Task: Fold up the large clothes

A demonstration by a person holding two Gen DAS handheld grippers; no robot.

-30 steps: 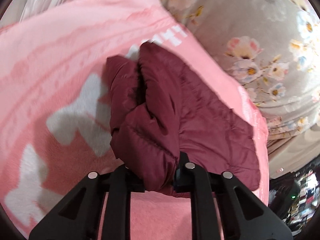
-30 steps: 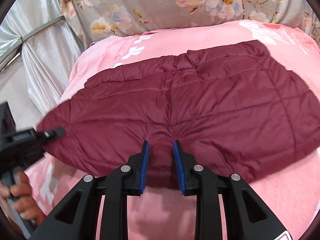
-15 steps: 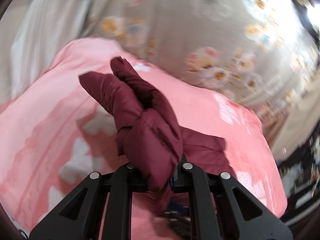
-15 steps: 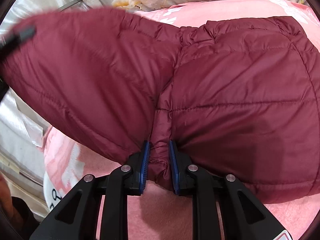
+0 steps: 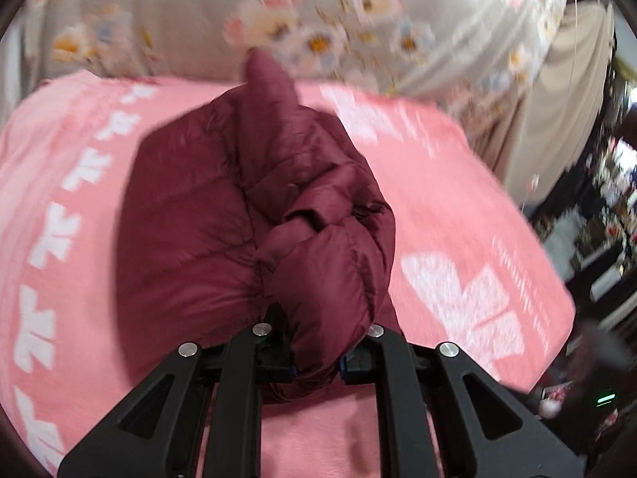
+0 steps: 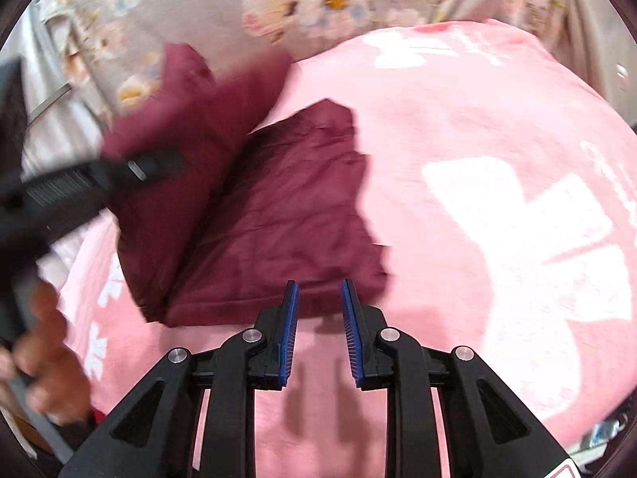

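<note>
**Left grip holds, right has let go**

Your left gripper [image 5: 316, 370] is clamped on a bunched fold of the maroon jacket [image 6: 278, 215], which lies toward the pink blanket's [image 6: 497, 207] left edge. Your right gripper [image 6: 318, 334] has just been opening; nothing sits between its blue pads [image 6: 290, 330].

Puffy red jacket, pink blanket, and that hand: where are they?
Maroon puffer jacket [image 6: 278, 215]: right wrist view, on its flat quilted panel.
Pink blanket [image 6: 477, 239]: right wrist view, on a bare stretch beside the jacket.
Left hand [image 6: 43, 350]: right wrist view, on its curled fingers.
</note>
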